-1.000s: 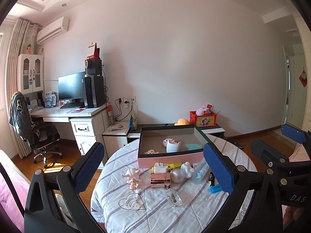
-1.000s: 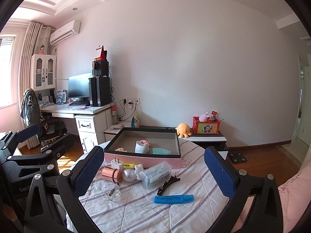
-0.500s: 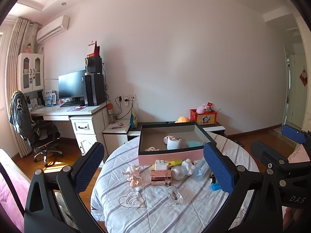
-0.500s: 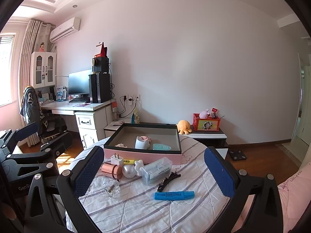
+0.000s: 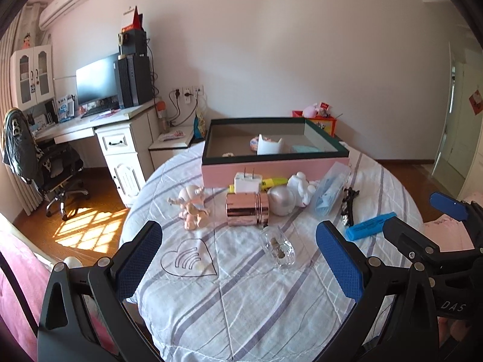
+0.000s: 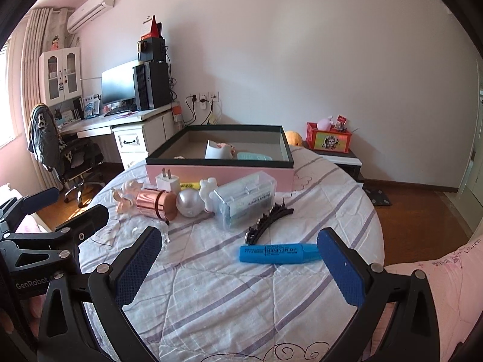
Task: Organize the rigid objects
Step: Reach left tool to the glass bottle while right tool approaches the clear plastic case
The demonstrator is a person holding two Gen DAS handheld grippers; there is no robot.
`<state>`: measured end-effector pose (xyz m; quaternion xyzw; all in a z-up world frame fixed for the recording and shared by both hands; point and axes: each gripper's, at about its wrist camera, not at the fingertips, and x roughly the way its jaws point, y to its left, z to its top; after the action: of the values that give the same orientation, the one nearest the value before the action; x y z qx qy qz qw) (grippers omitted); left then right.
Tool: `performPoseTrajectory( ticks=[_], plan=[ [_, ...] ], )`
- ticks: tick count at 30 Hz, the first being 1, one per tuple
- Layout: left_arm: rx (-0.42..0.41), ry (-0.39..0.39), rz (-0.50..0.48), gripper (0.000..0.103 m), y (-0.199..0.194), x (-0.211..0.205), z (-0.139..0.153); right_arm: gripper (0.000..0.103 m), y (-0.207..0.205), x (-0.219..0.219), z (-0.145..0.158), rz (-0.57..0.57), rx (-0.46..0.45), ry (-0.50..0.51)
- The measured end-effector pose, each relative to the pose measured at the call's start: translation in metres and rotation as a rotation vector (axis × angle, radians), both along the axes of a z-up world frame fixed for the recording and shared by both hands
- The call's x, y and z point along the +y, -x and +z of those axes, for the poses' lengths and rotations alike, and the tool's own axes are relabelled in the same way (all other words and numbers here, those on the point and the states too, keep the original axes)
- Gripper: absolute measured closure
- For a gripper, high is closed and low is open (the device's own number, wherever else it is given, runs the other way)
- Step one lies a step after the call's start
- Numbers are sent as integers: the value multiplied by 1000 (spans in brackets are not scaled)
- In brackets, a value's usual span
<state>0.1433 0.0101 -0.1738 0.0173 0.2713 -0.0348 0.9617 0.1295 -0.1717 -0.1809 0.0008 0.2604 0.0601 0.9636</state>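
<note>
Both grippers, left gripper (image 5: 238, 259) and right gripper (image 6: 238, 265), had fingers spread wide and held nothing. Just ahead of the left fingers lay a clear case (image 5: 279, 249); the blue marker (image 6: 279, 253) touched the right gripper's right finger. Beyond, on the bench (image 6: 241, 295), were a hair clip (image 6: 268, 221), plastic box (image 6: 244, 200), copper tin (image 5: 247, 209), silver ball (image 5: 282, 202), figurine (image 5: 191, 206) and charger (image 5: 247, 181). Farthest, the pink box (image 5: 271, 170) held few items; judged barely begun, most pieces remaining outside.
</note>
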Motion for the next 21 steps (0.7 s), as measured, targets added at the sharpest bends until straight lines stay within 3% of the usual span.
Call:
performPoseTrajectory(
  ticks=[10,13,14,16,17,18,21],
  plan=[
    [147,6,-19,0,-48,-23,-49,0,-34,-23,-41,-43,111,-9],
    [189,17,-33,5,-60,-27,-60,0,-44,-24,-50,-47,137,-7],
    [202,23,-39,12,-64,-28,-64,0,-47,-24,-53,-48,145,-6],
    [240,21,-58,36,-70,-31,-72,0,-51,-22,-56,-44,153,-7],
    [257,30,-74,59,-73,-32,-76,0,-53,-21,-57,-42,154,-5],
    [262,32,-84,67,-74,-32,-79,0,-54,-20,-57,-39,150,-4],
    [233,31,-89,71,-72,-30,-74,0,-59,-15,-55,-28,149,4]
  ],
)
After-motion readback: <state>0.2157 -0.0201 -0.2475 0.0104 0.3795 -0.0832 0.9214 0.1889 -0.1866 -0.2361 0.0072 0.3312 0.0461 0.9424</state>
